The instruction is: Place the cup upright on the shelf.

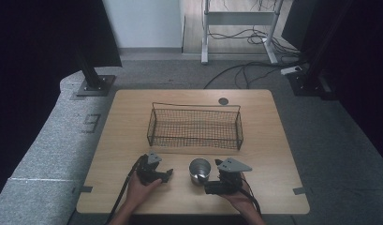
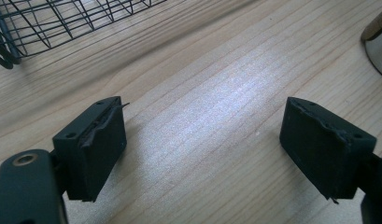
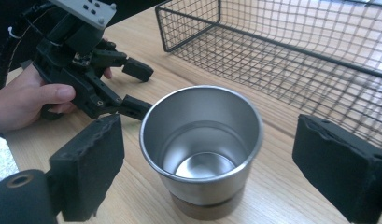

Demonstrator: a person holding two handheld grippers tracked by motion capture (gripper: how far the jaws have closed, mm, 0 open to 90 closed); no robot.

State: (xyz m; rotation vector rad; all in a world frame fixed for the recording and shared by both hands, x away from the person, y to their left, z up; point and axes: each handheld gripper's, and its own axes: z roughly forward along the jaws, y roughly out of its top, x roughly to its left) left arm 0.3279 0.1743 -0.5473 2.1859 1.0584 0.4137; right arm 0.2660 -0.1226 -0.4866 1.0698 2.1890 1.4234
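A wooden desk [image 1: 133, 140] seen from above. A steel cup [image 1: 199, 171] stands upright at lower centre of the high view, in front of a black wire basket [image 1: 195, 126] at mid-frame. At lower right, the right hand-held gripper [image 1: 210, 183] sits just beside the cup. In the right gripper view its jaws stand apart on either side of the cup [image 3: 201, 149], the pads not pressing on it; the cup is empty, with a darker band at its base. At lower left of the high view, the left hand-held gripper [image 1: 166, 174] rests in a hand [image 1: 141, 191], its jaws wide apart over bare wood, nothing between them
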